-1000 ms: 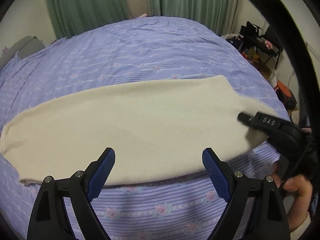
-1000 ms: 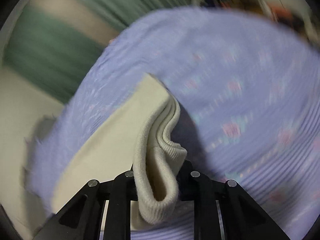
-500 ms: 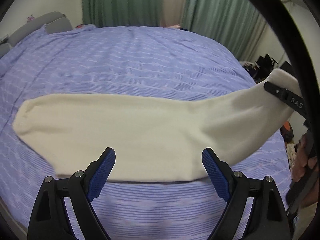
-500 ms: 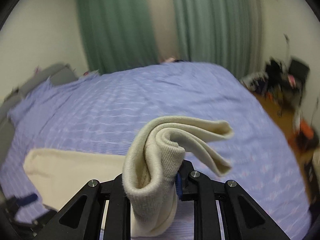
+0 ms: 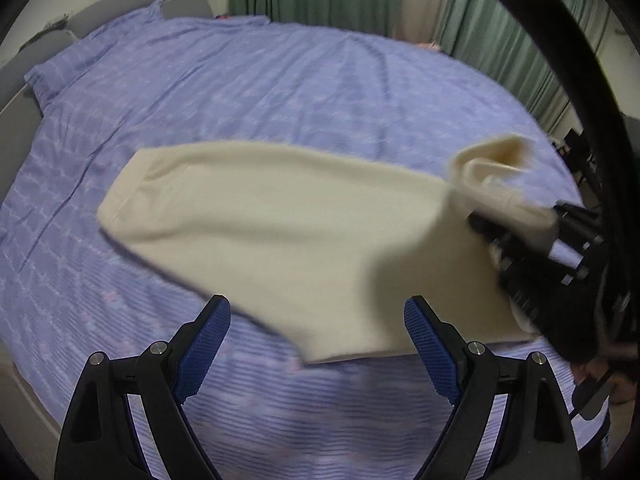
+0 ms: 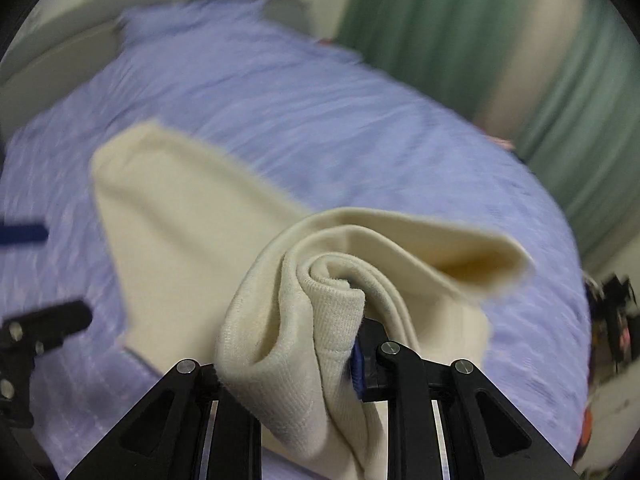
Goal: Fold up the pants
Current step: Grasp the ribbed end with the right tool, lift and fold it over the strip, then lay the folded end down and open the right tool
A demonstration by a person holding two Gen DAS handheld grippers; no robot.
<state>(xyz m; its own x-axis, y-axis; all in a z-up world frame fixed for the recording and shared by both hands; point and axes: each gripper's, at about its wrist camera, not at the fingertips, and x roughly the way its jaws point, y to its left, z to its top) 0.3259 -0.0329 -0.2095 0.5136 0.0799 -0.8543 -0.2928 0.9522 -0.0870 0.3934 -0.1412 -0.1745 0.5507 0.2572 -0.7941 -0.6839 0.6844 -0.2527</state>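
I am gripping the ribbed waistband end of the cream pants in my right tool, its jaws nearly closed on the bunched cloth, so that this end is riding above the bed while the rest is lying along the lilac bedspread. I judge I am lifting it to carry it over toward the far hem for a lengthwise fold. My left tool is hanging wide apart and empty above the near edge of the pants, probably waiting to pin or catch the cloth. Blur is hiding finer detail.
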